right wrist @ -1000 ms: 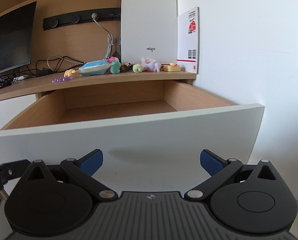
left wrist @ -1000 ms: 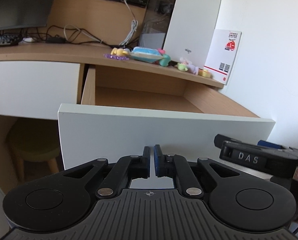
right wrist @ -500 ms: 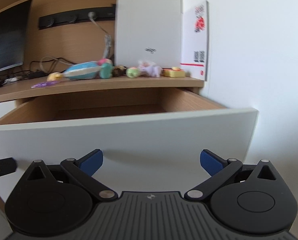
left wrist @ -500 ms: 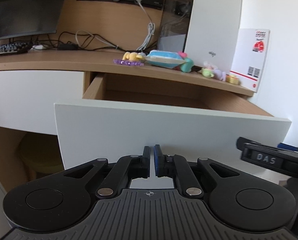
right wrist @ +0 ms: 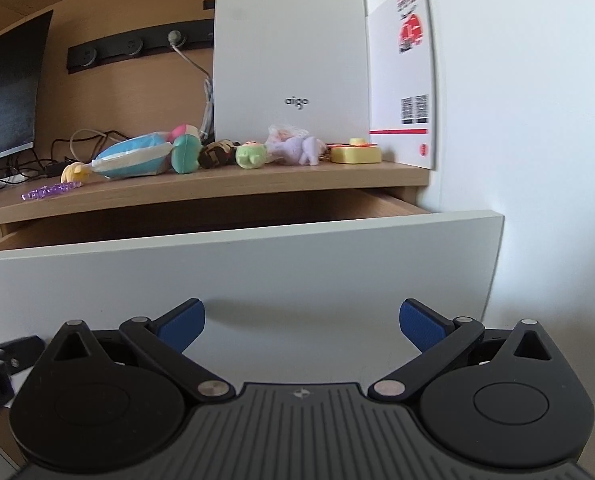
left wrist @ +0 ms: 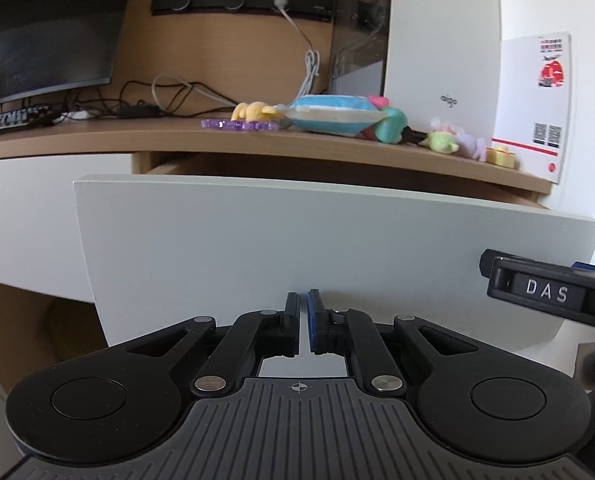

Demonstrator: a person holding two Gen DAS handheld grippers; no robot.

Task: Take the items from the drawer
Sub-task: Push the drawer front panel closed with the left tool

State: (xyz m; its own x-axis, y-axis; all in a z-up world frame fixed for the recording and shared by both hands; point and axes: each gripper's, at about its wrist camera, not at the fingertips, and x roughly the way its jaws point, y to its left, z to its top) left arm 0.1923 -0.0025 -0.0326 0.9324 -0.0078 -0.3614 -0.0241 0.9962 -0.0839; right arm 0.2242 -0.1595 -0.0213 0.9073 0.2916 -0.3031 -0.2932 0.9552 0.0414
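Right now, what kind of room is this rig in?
Likely a home office or bedroom desk nook. A monitor and keyboard sit on a wooden desk, a white PC case stands by the wall, and small toys line the desk above the open drawer.

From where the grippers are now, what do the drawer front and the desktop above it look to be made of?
Drawer front: looks like painted or laminated board, matte white, smooth, no grain, though I cannot be sure. Desktop: wood-look board, probably laminate or veneer, light brown with fine straight grain and a low sheen.
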